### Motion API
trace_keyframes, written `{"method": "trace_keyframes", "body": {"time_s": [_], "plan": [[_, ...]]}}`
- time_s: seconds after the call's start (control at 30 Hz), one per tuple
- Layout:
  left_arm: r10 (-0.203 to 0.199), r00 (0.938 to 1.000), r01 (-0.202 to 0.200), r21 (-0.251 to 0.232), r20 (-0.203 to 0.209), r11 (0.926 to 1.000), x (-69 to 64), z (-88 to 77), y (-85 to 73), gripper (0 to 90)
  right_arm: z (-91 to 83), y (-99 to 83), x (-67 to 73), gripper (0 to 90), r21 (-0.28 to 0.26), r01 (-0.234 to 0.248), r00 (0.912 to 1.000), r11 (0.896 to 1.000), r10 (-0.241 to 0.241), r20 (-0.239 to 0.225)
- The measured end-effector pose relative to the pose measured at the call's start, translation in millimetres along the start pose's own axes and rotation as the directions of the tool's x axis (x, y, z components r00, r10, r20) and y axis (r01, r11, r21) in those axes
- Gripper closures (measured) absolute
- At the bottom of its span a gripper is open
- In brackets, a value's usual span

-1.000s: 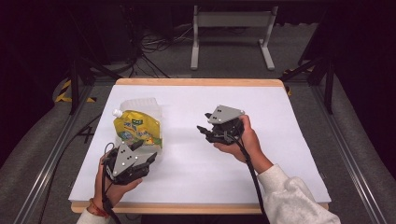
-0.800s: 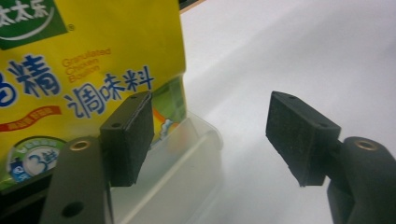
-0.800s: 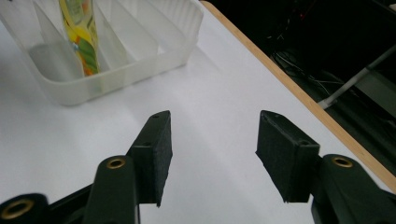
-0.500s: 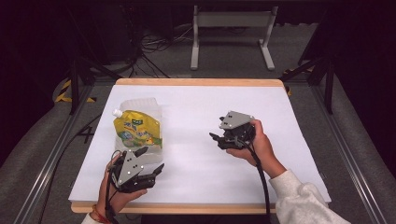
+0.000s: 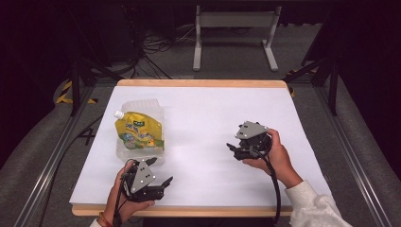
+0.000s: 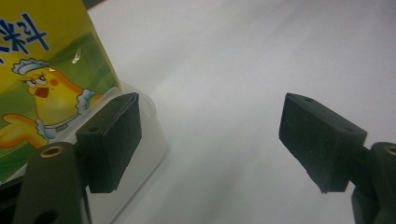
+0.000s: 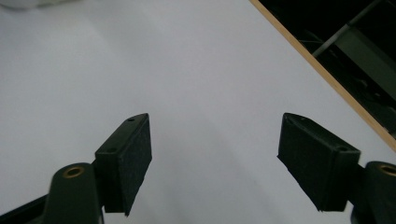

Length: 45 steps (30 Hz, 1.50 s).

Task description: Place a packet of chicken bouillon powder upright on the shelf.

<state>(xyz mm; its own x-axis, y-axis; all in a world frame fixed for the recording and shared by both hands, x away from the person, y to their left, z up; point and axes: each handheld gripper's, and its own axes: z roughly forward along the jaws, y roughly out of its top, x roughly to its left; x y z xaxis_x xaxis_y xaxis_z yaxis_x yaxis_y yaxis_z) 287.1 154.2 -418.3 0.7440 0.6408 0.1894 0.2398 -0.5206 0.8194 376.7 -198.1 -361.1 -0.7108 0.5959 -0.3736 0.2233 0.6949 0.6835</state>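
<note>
My left tool [image 5: 158, 185] and right tool [image 5: 235, 150] both gape empty; the yellow pouch [image 5: 138, 130] lies in its clear tray [image 5: 142, 105], frame left.

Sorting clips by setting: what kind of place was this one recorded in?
Probably a lab or recording studio, not a home: a white-covered table framed by metal rails, loose cables on grey carpet, black surroundings, and a person working with a hand-held gripper in each hand.
</note>
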Motion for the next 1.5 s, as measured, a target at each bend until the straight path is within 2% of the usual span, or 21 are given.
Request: {"method": "trace_keyframes", "body": {"time_s": [0.27,0.4,0.5,0.6,0.93,1.17,1.2,1.27,1.5], "plan": [[0.016,0.9998,-0.017,0.034,0.011,0.9993,-1.9,7.0,-3.6,19.9,-7.3,-22.1,-4.0,23.0,0.032,-0.018,0.9995,0.999,0.017,0.027],[0.02,0.9997,-0.02,0.053,0.011,0.9984,-1.6,10.6,-5.5,19.3,-13.7,-38.8,-5.8,21.6,0.038,-0.04,0.9987,0.998,0.039,0.033],[0.023,0.9995,-0.024,0.058,0.021,0.998,-1.0,11.7,-5.5,19.1,-16.8,-47.2,-6.1,21.4,0.033,-0.047,0.9982,0.998,0.046,0.039],[0.027,0.9993,-0.028,0.063,0.026,0.9976,-1.6,13.4,-5.2,18.9,-23.7,-65.4,-7.0,21.0,0.015,-0.085,0.9946,0.996,0.084,0.061],[0.028,0.9984,-0.031,0.075,0.049,0.9967,-1.2,16.3,-4.2,18.0,-37.1,-99.0,-8.4,19.8,0.019,-0.101,0.9896,0.995,0.098,0.106],[0.025,0.9981,-0.03,0.081,0.055,0.9963,-1.5,17.8,-4.2,17.7,-46.5,-120.6,-8.7,19.4,0.028,-0.118,0.9841,0.993,0.113,0.137],[0.023,0.9979,-0.028,0.08,0.061,0.9964,-1.7,17.9,-4.7,17.5,-49.5,-128.6,-8.7,19.2,0.027,-0.135,0.9815,0.991,0.13,0.141],[0.025,0.9978,-0.031,0.093,0.062,0.9952,-1.5,16.8,-7.4,17.5,-51.5,-134.6,-8.7,19.1,0.023,-0.148,0.9795,0.989,0.143,0.142],[0.011,0.9984,-0.016,0.092,0.056,0.9956,2.3,13.6,-12.1,17.3,-60.8,-155.2,-7.2,18.0,-0.005,-0.196,0.969,0.981,0.195,0.152]]}}
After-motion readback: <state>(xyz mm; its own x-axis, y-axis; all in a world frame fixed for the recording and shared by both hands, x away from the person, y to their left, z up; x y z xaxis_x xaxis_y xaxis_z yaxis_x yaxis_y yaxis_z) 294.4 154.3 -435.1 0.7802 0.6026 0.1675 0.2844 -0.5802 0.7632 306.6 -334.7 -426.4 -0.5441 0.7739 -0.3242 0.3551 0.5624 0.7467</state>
